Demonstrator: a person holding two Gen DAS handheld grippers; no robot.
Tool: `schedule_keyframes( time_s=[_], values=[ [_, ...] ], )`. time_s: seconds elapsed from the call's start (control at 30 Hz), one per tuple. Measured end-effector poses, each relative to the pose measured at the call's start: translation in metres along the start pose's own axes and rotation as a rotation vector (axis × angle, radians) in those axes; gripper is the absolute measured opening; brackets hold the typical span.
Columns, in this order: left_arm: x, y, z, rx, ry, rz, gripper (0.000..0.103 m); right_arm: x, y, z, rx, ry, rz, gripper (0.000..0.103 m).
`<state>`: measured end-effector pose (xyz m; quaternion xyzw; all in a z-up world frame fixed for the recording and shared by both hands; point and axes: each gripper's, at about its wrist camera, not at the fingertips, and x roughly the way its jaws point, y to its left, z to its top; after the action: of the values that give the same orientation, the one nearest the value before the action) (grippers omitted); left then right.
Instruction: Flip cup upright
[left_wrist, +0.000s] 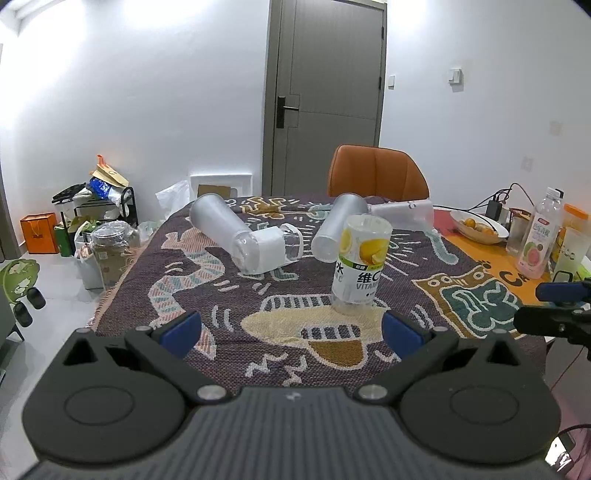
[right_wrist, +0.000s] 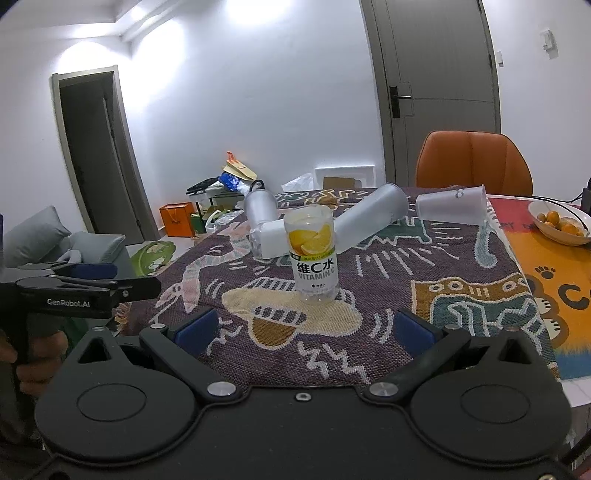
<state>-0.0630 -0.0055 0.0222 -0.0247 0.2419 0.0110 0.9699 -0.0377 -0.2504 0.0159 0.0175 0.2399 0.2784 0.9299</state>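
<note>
A clear cup with a lemon "Vitamin C" label (left_wrist: 360, 264) stands on the patterned tablecloth (left_wrist: 221, 295), its wide end up; it also shows in the right wrist view (right_wrist: 313, 254). Behind it lie several cups on their sides: a frosted one (left_wrist: 221, 225), a white-sleeved clear one (left_wrist: 275, 247), another frosted one (left_wrist: 338, 225) and a clear one (left_wrist: 402, 212). My left gripper (left_wrist: 291, 332) is open and empty, just short of the lemon cup. My right gripper (right_wrist: 304, 330) is open and empty, also just short of it.
An orange chair (left_wrist: 376, 173) stands behind the table. A bowl of oranges (left_wrist: 478, 225) and a pink drink bottle (left_wrist: 539, 236) sit at the right. Bags and a rack (left_wrist: 96, 206) crowd the floor at left. A grey door (left_wrist: 325, 92) is behind.
</note>
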Motion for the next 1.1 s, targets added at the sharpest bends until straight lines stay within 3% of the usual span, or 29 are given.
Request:
schedule_keyframes(
  time_s=[1.1],
  values=[
    [-0.0044, 0.0002, 0.0013, 0.004, -0.012, 0.003, 0.103, -0.0026, -0.0008, 0.0025, 0.012, -0.014, -0.002, 0.103]
  ],
)
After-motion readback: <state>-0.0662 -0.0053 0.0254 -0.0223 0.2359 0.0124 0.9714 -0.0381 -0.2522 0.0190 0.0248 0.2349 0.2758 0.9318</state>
